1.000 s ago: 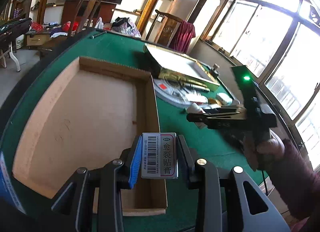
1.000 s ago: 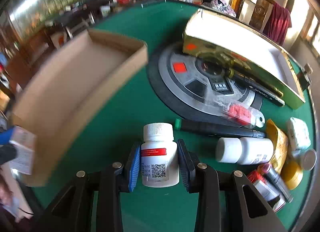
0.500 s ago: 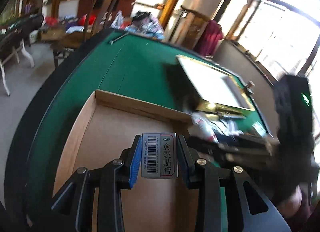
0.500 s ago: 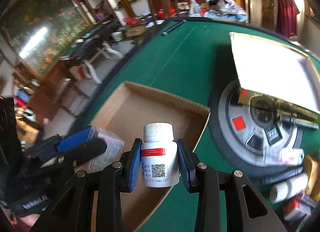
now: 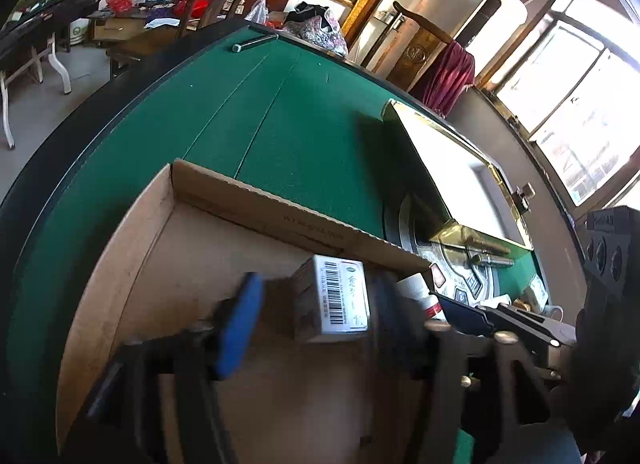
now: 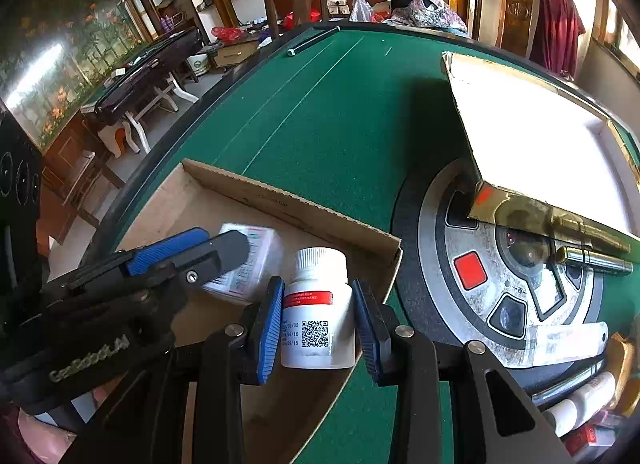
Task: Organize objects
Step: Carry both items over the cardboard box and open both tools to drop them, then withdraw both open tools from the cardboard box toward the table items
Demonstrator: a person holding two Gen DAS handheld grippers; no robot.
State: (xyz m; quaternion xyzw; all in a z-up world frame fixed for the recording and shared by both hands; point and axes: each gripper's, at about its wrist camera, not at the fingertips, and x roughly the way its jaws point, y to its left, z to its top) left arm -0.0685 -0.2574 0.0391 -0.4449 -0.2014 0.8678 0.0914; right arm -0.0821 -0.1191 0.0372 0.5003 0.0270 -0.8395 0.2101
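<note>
Left fingers: spread apart. The left gripper (image 5: 316, 320) gripped the small box (image 5: 340, 296) half a second ago; the blue pad now stands clear of it, though the far finger stays close alongside. The view is blurred, so contact on that side cannot be told.
Small box: released inside the cardboard tray (image 5: 256, 207), near its far right corner. In the right wrist view the same small box (image 6: 248, 260) lies tilted on the tray floor beside the left gripper (image 6: 192, 252).
Right fingers: pinching the white bottle (image 6: 318, 308) upright between both blue pads; the right gripper (image 6: 316, 324) has moved from the table's right-hand clutter to a position over the tray's right wall.
White bottle: held, not set down; whether it hangs above the tray floor or touches it cannot be told.
Table: green table (image 6: 328, 123) carries the tray at its near left part; a gold box (image 6: 540, 135) sits toward the right edge.
Finding: one item delivered; judged next, the bottle goes down beside it.
Risk: the two grippers are close together; collision is possible.
</note>
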